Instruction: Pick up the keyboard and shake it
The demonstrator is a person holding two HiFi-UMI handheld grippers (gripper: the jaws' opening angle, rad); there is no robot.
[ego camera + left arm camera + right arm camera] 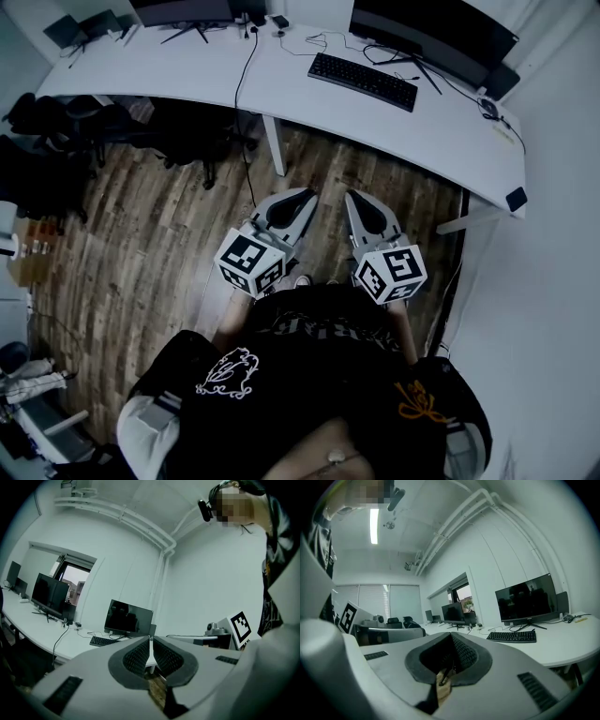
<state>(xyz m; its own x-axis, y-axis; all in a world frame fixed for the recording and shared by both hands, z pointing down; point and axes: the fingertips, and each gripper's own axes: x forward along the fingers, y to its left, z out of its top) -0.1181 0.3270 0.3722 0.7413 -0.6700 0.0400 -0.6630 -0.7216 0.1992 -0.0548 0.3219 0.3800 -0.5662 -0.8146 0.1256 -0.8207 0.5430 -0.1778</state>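
A black keyboard (363,81) lies flat on the white desk (441,131) in front of a dark monitor (433,28). It also shows small in the left gripper view as the keyboard (103,641) and in the right gripper view as the keyboard (512,636). Both grippers hang over the wooden floor, well short of the desk and close to the person's body. My left gripper (309,196) is shut with nothing in it, jaws meeting at the tip (150,641). My right gripper (351,197) is likewise shut and empty (451,636).
A second desk (141,66) joins at the left with another monitor (183,11) and cables. Dark office chairs (56,122) stand under it. A white desk leg (275,145) is ahead of the grippers. A white wall (562,281) runs along the right.
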